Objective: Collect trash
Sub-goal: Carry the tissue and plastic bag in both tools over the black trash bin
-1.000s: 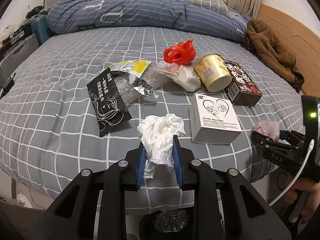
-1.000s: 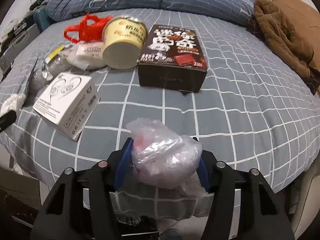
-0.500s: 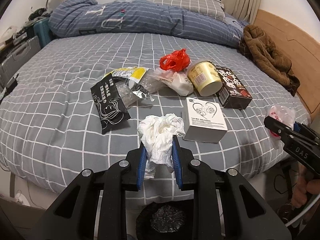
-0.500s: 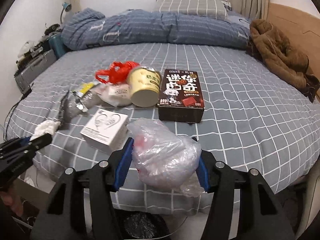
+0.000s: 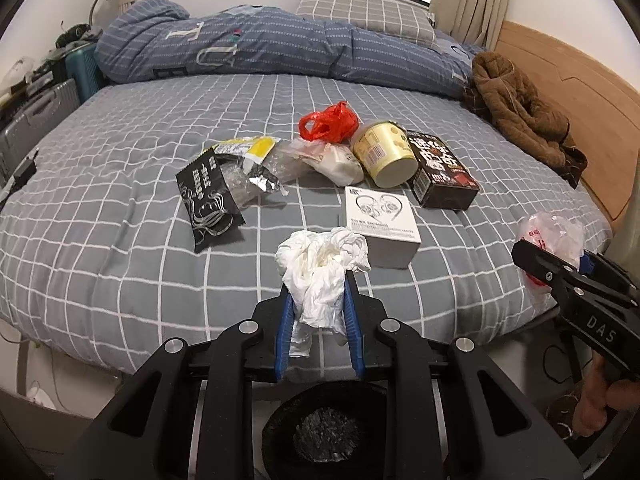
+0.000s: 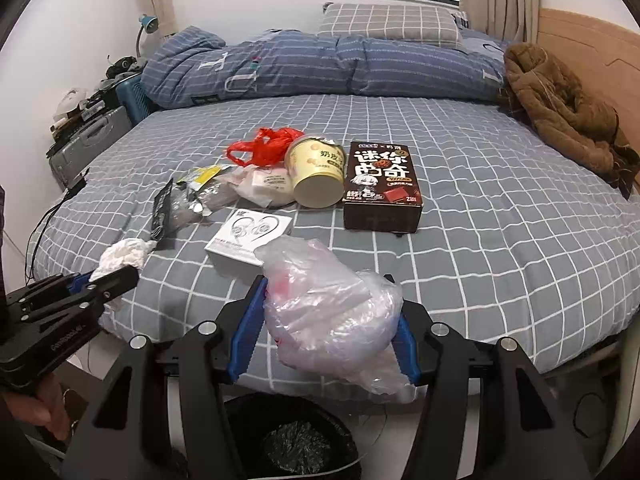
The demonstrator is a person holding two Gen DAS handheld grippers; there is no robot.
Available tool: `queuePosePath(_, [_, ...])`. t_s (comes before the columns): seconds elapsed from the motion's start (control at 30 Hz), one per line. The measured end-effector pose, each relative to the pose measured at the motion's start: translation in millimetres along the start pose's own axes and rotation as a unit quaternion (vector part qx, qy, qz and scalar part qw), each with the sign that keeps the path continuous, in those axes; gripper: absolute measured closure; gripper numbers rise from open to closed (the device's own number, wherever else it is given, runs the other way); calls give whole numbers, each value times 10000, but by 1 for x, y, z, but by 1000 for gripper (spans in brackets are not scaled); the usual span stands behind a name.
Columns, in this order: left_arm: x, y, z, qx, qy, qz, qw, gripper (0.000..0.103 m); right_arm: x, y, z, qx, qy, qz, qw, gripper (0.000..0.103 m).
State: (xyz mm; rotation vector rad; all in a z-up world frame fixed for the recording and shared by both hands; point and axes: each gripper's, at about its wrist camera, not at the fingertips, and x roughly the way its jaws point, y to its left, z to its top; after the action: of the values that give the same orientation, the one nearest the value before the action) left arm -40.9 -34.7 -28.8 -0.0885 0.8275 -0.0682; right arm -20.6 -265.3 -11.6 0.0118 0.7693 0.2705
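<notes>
My left claw [image 5: 317,312] is clamped on a crumpled white tissue [image 5: 322,268], its blue pads pressing both sides; my right claw [image 6: 324,334] is closed around a clear plastic bag [image 6: 334,314] with red print showing through; both hang off the foot of the bed [image 5: 120,184], above a black-lined trash bin [image 6: 292,438] that sits low in each view (the left view shows only its round mouth). From the left camera I see my right claw side-on at the far right, bag bulging past its tip, plus fingers of my hand [image 5: 600,404] below; from the right camera the left claw shows at the lower left edge with the tissue poking out. Still on the bed lie a white earphone box [image 5: 380,220], a dark chocolate box [image 6: 382,184], a tipped yellow cup [image 6: 318,172], a red plastic bag [image 5: 330,122], a white wrapped packet [image 6: 266,184] and a black snack wrapper [image 5: 208,200], which the right view catches only edge-on; the yellow-edged foil wrapper [image 5: 252,152] reads clearly just from the left.
</notes>
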Motion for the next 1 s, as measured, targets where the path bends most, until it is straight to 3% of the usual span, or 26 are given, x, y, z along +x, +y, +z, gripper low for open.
queuePosePath(0.4, [-14, 2, -24, -89, 32, 118, 9999, 80, -13, 12, -22, 2, 86, 124, 9999, 49])
queuePosePath(1.0, [-17, 6, -79, -137, 456, 110, 9988, 80, -18, 26, -72, 21, 549, 189, 9983, 49])
